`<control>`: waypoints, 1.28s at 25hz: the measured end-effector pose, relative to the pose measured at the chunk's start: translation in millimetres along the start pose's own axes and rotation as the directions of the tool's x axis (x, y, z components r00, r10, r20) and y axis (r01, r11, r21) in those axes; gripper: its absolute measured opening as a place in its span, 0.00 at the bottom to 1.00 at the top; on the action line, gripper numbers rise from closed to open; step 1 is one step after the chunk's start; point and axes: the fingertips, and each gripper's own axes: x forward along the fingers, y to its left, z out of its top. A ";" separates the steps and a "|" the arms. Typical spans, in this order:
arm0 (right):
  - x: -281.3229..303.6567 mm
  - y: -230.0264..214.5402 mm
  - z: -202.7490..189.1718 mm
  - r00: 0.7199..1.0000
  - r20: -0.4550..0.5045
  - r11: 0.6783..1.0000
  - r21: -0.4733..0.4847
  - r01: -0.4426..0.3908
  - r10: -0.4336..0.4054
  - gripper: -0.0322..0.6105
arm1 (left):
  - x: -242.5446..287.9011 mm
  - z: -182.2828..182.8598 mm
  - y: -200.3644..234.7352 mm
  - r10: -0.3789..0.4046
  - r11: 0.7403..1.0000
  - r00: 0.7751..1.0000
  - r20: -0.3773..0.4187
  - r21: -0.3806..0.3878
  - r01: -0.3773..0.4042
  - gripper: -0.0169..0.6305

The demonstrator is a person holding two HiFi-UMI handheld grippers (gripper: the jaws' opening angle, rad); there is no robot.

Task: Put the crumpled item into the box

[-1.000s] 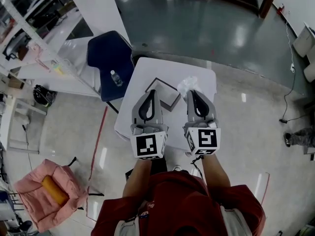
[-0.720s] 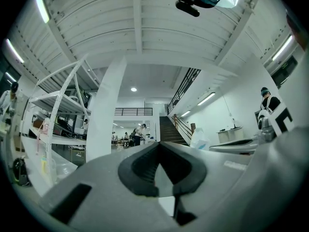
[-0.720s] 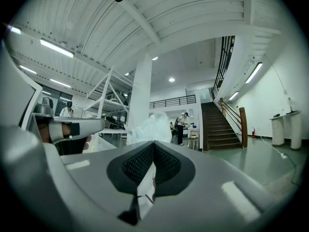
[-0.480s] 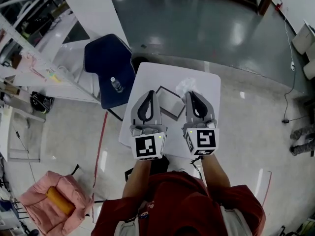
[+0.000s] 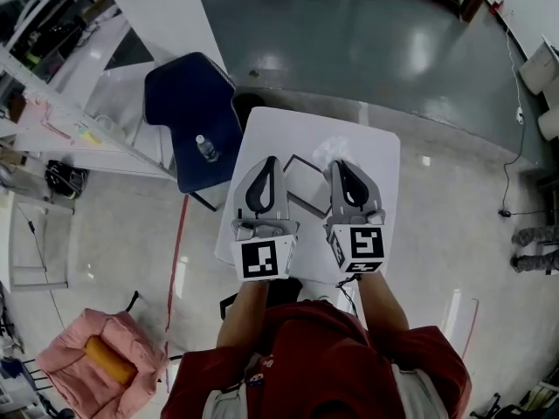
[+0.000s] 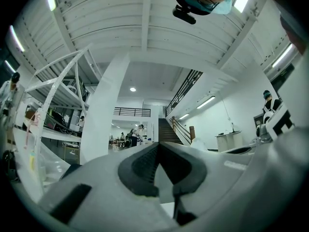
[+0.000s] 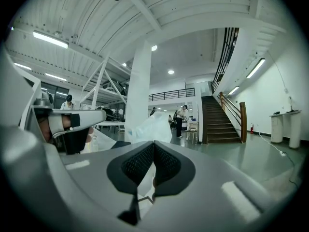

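**Both tongs clenched and empty over table; crumpled item still outside box**

Head view: person in a red top stands at the near edge of a small white table [image 5: 371,151], one gripper in each hand, both pointing away toward the far side.

- Left gripper [image 5: 270,161]: over the left part of the table, tips just left of the box. In the left gripper view the pads meet at the tips w/ nothing between them, so clenched, empty.
- Right gripper [image 5: 340,165]: over the right part of the table, roughly level w/ the left one. In the right gripper view the pads are pressed together at the tips, nothing pinched, so clenched, empty.
- Box [image 5: 305,173]: open, dark-rimmed, pale inside, lying on the table between the two grippers; only part shows, the rest is behind the gripper bodies.
- Crumpled item [image 5: 334,148]: whitish and wrinkled, on the table just beyond the right gripper's tips, to the right of and beyond the box, not inside it. In the right gripper view it rises right past the closed tips, pale and translucent [image 7: 153,124]; can't tell if the tips touch it.

Around the table: dark blue chair [image 5: 188,94] at the far left, small bottle [image 5: 207,148] lying on its seat. Pink bag [image 5: 61,356] on the floor near left, w/ an orange roll [image 5: 109,362] on it.
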 end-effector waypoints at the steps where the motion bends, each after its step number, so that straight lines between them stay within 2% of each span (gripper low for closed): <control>1: 4.4 1.0 -2.3 1.000 -0.008 1.000 -0.003 -0.001 0.001 0.05 | 2.3 -2.2 3.6 0.000 1.000 1.000 0.002 0.000 0.000 0.03; 5: 19.9 4.4 -16.2 0.999 -0.047 1.000 -0.003 -0.005 0.005 0.05 | 12.1 -3.5 14.8 0.015 0.999 0.999 0.032 -0.032 -0.014 0.03; 18: 57.5 15.9 -66.3 0.979 -0.202 0.999 -0.025 -0.039 0.033 0.05 | 26.9 -32.9 39.5 0.017 0.999 1.000 0.009 -0.047 -0.016 0.03; 25: 75.1 16.8 -108.3 0.949 -0.311 0.998 -0.016 -0.060 0.052 0.05 | 33.6 -51.0 50.4 0.020 0.998 1.000 -0.008 -0.057 -0.020 0.03; 32: 88.0 19.1 -154.0 0.905 -0.420 0.996 -0.026 -0.087 0.068 0.05 | 38.2 -67.9 61.6 0.032 0.998 0.999 -0.028 -0.055 -0.034 0.03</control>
